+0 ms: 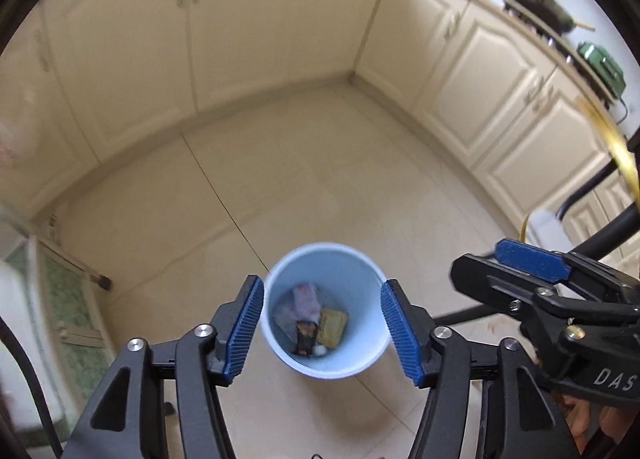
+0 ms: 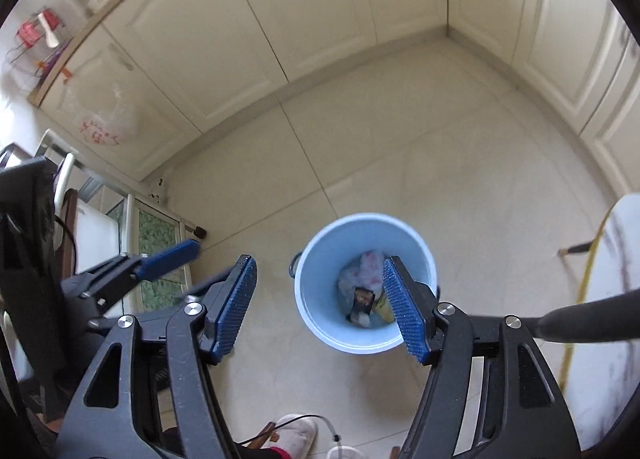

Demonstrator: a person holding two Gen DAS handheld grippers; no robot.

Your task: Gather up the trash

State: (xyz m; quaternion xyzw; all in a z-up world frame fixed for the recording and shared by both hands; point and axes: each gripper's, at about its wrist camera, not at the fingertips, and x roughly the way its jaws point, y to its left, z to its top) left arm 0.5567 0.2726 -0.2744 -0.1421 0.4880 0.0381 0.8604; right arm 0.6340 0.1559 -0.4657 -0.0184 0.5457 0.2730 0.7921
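A light blue trash bin (image 1: 326, 313) is seen from above in both wrist views, standing on the pale tiled floor (image 1: 280, 187) of a kitchen. Inside the bin, at the bottom, several pieces of trash are collected: a white wrapper with red print (image 1: 306, 299), a yellow packet (image 1: 332, 327) and a small dark packet (image 1: 306, 337). They lie close together, touching one another.

The left gripper (image 1: 322, 329) is held above the bin, with its jaws spread wide and nothing between them. In the left wrist view, the bin opening is framed between the two blue ribbed pads (image 1: 244, 329).

The right gripper (image 2: 320, 309) is also released, its jaws set far apart and empty. It is held above the floor just beside the bin, and its right pad (image 2: 404, 311) is seen over the bin opening.

Each gripper is visible at the edge of the other's view. Cream cabinet doors (image 2: 248, 19) are seen along the walls. A white plastic bag with red print (image 2: 104, 119) hangs at the cabinets on the left. A slipper (image 2: 294, 437) is visible at the lower edge of the right wrist view.
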